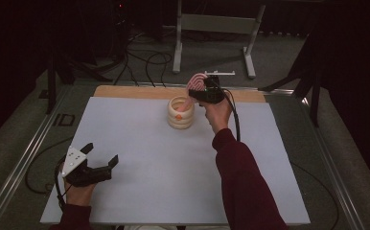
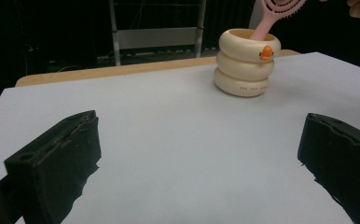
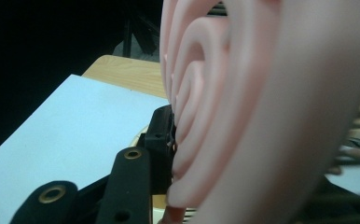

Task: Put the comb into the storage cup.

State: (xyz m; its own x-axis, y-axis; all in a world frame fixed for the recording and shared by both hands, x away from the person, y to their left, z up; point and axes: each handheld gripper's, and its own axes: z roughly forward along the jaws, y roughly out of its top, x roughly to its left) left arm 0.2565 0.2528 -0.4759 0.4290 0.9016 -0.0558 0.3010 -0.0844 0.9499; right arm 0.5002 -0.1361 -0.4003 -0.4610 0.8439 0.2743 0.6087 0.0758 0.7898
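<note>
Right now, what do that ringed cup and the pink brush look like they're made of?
The cup looks like cream plastic or silicone, smooth and slightly glossy, moulded as stacked rings. The brush looks like matt pink plastic, with moulded curved ribs seen up close. The right gripper grips it.

This looks like a lab or recording studio. Black curtains (image 1: 15,62) hang around the table (image 1: 140,158), and behind it cables (image 1: 144,62) trail across the floor beside a metal stand (image 1: 216,24).

The right gripper (image 1: 198,92) holds a pink hairbrush (image 1: 196,84) by its head, handle down inside a cream ringed cup (image 1: 180,113) on the bench (image 1: 173,191). The left gripper (image 1: 100,155) rests near the bench's front-left corner, jaws apart.
</note>
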